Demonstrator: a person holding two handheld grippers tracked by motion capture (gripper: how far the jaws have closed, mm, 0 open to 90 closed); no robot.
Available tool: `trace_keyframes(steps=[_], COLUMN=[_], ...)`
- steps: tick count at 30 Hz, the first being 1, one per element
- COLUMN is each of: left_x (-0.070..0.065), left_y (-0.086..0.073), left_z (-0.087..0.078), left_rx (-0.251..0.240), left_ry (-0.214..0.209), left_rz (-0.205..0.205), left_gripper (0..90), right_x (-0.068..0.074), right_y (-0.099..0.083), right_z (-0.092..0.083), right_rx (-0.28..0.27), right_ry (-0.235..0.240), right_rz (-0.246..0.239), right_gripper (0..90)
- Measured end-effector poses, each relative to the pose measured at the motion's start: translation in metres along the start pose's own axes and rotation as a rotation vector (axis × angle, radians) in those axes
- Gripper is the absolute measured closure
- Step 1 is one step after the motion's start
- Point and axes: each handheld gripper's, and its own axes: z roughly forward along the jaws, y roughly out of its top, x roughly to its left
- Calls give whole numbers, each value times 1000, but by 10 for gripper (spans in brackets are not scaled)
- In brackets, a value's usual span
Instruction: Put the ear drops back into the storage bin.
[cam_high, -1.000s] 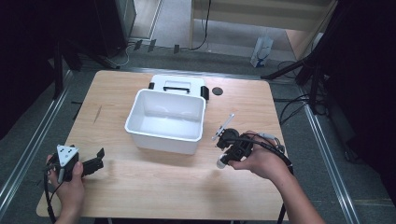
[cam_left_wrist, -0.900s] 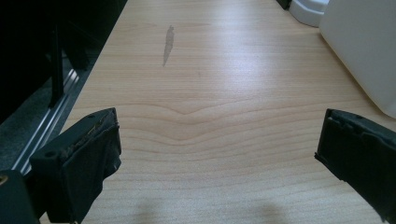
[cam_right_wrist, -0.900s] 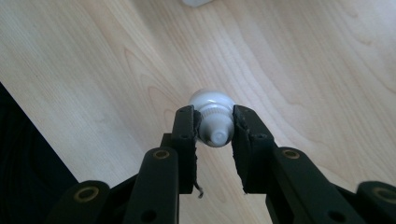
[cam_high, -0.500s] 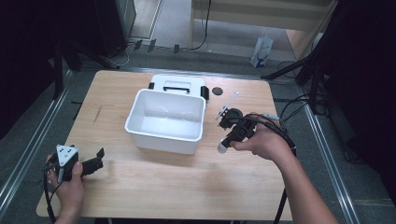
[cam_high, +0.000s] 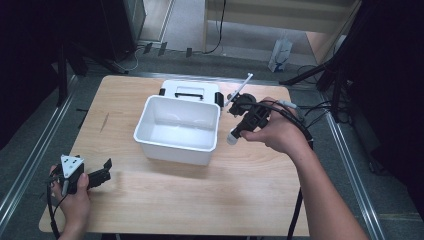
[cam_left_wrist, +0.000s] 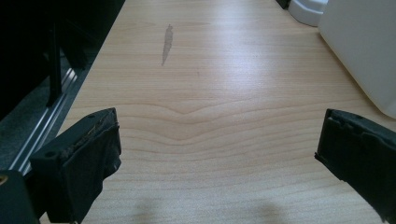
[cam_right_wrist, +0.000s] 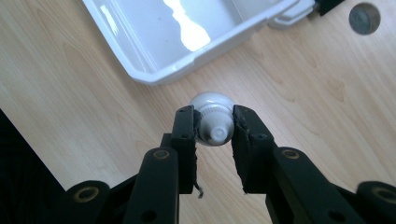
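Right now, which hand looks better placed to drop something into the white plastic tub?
The right. Its gripper is shut on a small white bulb-shaped object beside the white plastic tub. The left gripper sits open and empty near the table's corner.

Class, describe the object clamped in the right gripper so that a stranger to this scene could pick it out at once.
Start at the white tub in the middle of the wooden table. Just off its right side, the right gripper holds a small white bulb-shaped object above the tabletop. It is the one rounded white piece pinched between black jaws, with a ribbed neck.
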Motion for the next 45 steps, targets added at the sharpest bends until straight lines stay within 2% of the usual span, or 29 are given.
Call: trace_keyframes(steps=[9, 18, 24, 27, 30, 39, 45], left_x=[0, 0, 1, 1, 0, 0, 0], left_y=[0, 0, 0, 0, 0, 0, 0], left_z=[0, 0, 0, 0, 0, 0, 0], left_rx=[-2, -2, 0, -2, -1, -3, -2], left_ry=[-1, -2, -3, -3, -4, -4, -5], left_rz=[-2, -5, -5, -5, -5, -3, -4], left_gripper=[4, 4, 4, 4, 4, 4, 4], right_x=[11, 20, 23, 23, 23, 25, 24], right_y=[27, 47, 60, 64, 66, 71, 70], right_z=[-12, -7, 5, 15, 25, 54, 68], right_rx=[-32, -45, -35, -29, -9, 53, 75], right_ry=[-6, -4, -16, -28, -33, -48, -51], right_rz=[-45, -87, -133, -176, -198, -315, -338], right_gripper=[722, 723, 722, 722, 722, 721, 721])
